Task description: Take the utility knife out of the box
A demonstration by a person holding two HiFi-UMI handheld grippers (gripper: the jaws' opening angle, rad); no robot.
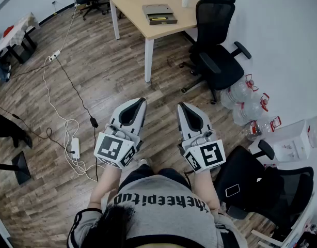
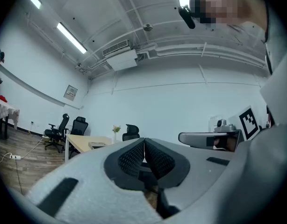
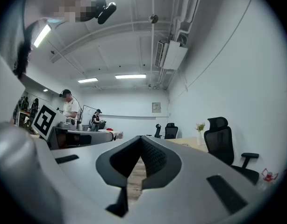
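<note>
- Utility knife (image 1: 158,18) hard to make out: yellowish sliver in open box (image 1: 159,13) on desk (image 1: 132,4), well ahead of both grippers.
- Left hand-held gripper (image 1: 141,102) and right hand-held gripper (image 1: 181,107): jaws closed, empty.
- Wood floor (image 1: 96,76) below them; cables (image 1: 65,123) left of the left one.

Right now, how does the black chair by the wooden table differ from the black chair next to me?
The far chair stands at the table, its seat bare. The near chair sits close at your right, its seat under a dark bundle. Both are black, with armrests.
</note>
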